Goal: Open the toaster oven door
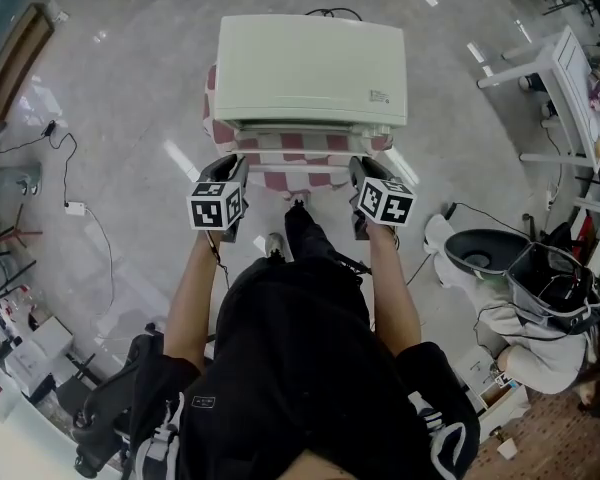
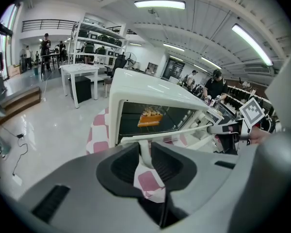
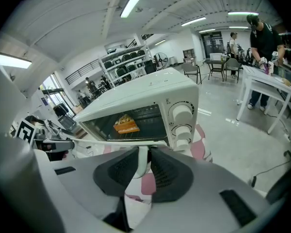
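Toaster oven [image 1: 310, 68] sits on a checkered cloth [image 1: 280, 180] directly ahead, its door swung down and out. Left gripper [image 2: 145, 147] is clenched on the left end post of the door handle [image 2: 174, 132]. Right gripper [image 3: 146, 152] straddles the right end post, with a thin gap at one pad, so it is not clamped. Orange food [image 3: 125, 125] is on the rack inside.
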Tool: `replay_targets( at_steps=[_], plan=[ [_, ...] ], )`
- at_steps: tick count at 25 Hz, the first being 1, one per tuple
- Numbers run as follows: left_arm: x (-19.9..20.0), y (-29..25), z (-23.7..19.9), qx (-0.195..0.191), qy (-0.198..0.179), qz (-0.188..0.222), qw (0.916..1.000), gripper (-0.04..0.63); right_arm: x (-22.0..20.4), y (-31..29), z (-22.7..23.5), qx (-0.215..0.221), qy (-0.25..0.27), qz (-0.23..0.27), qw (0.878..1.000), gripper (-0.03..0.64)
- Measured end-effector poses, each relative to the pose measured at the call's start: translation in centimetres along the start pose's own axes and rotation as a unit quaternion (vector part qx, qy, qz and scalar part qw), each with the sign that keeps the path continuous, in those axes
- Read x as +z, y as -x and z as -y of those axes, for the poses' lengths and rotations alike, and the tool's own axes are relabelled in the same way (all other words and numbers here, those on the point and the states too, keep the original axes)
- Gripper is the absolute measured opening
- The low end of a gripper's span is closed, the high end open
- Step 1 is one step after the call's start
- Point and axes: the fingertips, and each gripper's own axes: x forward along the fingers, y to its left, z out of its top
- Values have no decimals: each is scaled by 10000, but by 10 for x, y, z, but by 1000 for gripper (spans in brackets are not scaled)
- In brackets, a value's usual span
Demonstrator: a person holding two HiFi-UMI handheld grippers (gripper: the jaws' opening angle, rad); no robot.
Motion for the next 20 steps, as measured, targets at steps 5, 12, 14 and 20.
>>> replay_targets(
  at_steps=[5, 12, 14, 20],
  plan=[
    [-10, 0, 0, -26, 0, 30, 10000, 85, -10, 1, 0, -81, 80, 54, 9999, 98],
    [-25, 2, 1, -17, 19, 81, 10000, 84, -25, 2, 1, -134, 143, 42, 9998, 97],
    [-30, 2, 2, -24, 21, 64, 10000, 84, -30, 3, 2, -149, 164, 19, 9998, 95],
    [-46, 3, 3, 30, 86, 68, 9999, 80, -47, 5, 4, -192, 245, -19, 9995, 95]
  ],
)
